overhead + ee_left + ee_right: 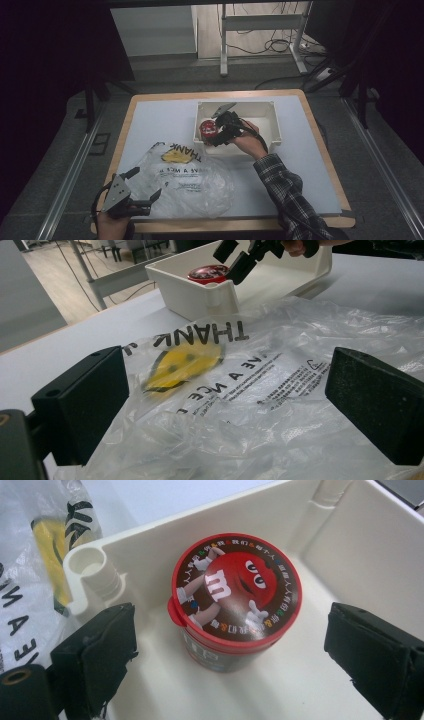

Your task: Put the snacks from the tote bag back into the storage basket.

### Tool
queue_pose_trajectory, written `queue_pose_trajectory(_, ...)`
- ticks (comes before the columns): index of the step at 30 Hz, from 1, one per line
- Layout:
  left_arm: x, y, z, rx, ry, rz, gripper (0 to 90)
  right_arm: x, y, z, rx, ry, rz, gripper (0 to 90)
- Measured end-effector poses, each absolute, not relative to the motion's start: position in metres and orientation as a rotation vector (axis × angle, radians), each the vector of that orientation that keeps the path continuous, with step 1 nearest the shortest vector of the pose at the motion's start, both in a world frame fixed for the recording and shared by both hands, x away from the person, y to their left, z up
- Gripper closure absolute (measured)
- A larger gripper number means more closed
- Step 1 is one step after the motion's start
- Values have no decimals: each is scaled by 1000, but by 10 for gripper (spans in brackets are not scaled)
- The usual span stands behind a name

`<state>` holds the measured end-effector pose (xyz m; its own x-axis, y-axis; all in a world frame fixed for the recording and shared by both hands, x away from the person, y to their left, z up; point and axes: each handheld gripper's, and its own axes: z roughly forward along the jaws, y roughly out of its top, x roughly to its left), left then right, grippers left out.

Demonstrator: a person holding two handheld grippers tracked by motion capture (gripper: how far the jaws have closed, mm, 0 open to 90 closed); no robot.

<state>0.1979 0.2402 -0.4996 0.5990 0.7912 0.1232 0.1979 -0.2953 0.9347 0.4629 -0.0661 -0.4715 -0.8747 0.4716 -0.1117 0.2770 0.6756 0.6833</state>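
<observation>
The right gripper (216, 136) reaches into the near-left corner of the white plastic bin (272, 127) at the far middle of the table (150, 120), its jaws spread wide on either side of a red-lidded M&M's candy tub (235, 600) and touching nothing. The tub stands upright on the bin floor, close to the bin's left wall and its moulded corner post (95, 575). The step in hand looks like picking up that tub — probably to move it toward the clear "THANK YOU" plastic bag (187, 180) spread on the near-left of the table.

To do it well, the jaws should come lower first, so the pads meet the tub's dark body below the lid rim rather than the lid itself, which could pop or slip. The left jaw sits near the corner post, so the approach wants centring — a small shift away from the wall keeps the pad from catching there. Close squarely across the widest part of the round body, then lift straight up until the tub clears the bin wall.

The left gripper (142, 192) hovers at the near edge of the bag, jaws apart, with film lying between them but not pinched. It is well placed to take hold of the bag's mouth.
</observation>
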Motion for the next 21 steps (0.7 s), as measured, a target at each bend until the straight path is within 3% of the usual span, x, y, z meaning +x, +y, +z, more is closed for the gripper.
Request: queue_pose_trajectory(21,198,239,-500,1811,803,730,37,444,-77,-467,591,2646,1048,70)
